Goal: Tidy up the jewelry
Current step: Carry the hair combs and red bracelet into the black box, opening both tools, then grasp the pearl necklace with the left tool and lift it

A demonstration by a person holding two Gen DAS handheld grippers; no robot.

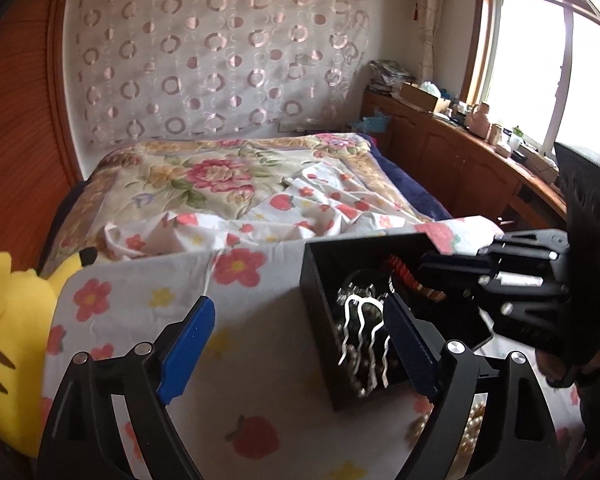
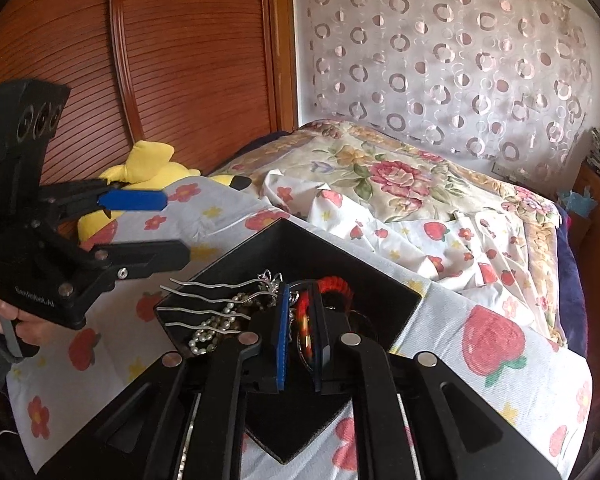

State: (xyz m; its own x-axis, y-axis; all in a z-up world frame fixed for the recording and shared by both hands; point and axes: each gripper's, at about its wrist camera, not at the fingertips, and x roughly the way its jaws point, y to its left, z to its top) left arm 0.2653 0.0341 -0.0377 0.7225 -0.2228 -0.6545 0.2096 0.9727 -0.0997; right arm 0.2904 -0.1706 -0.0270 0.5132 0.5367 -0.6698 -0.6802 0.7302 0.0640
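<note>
Right wrist view: right claw [image 2: 300, 332] sits lower centre, nearly together around red woven bracelet [image 2: 305, 322] inside black box [image 2: 284, 240] on bed; can't tell if pads press. Left claw [image 1: 300, 344] wide apart, empty, lower centre w/ box. Lift slowly, avoid snagging hairpin [image 2: 212, 292] & pearls [image 2: 208, 330].

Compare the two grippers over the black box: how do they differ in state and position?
The left gripper is wide open and empty; the right gripper is almost closed around a red-and-black band, though a firm grip cannot be confirmed. The left gripper straddles the wall of the box, one finger outside over the sheet; the right gripper reaches inside the box. Both point downward and have blue pads.
</note>
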